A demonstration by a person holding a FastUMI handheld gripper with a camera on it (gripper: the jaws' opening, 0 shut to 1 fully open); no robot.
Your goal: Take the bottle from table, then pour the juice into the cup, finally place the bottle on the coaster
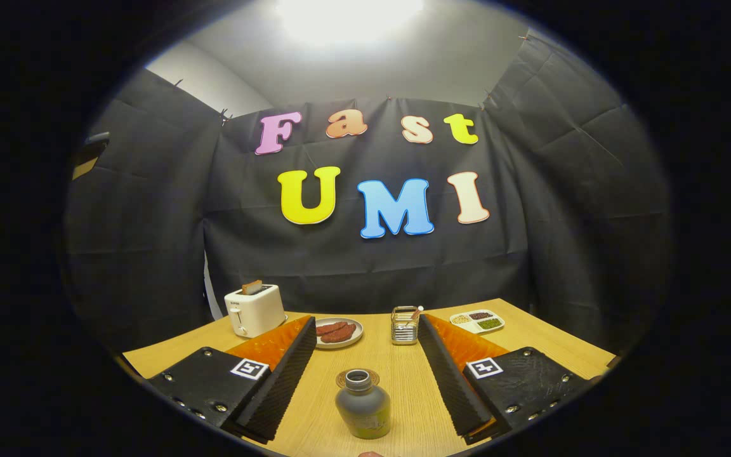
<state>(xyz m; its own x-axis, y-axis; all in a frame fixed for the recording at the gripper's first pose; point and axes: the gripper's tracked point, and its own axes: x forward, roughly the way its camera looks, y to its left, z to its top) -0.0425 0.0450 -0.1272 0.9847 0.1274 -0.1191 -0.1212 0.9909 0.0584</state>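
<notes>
A small dark bottle (pixel 363 406) with yellow-green juice low inside and an uncapped mouth stands upright on the wooden table (pixel 403 381). It is between my two fingers, nearer their bases, and touches neither. A round brown coaster (pixel 340 379) lies just behind it, partly hidden by its neck. A ribbed glass cup (pixel 405 325) with a stick in it stands beyond the bottle, beside the right fingertip (pixel 424 325). My gripper (pixel 365 320) is open wide with nothing held.
A white toaster (pixel 254 310) with a slice of bread stands at the far left. A plate of sausages (pixel 338 332) sits by the left fingertip. A white divided tray (pixel 478 321) of grains lies far right. The black booth wall closes the back.
</notes>
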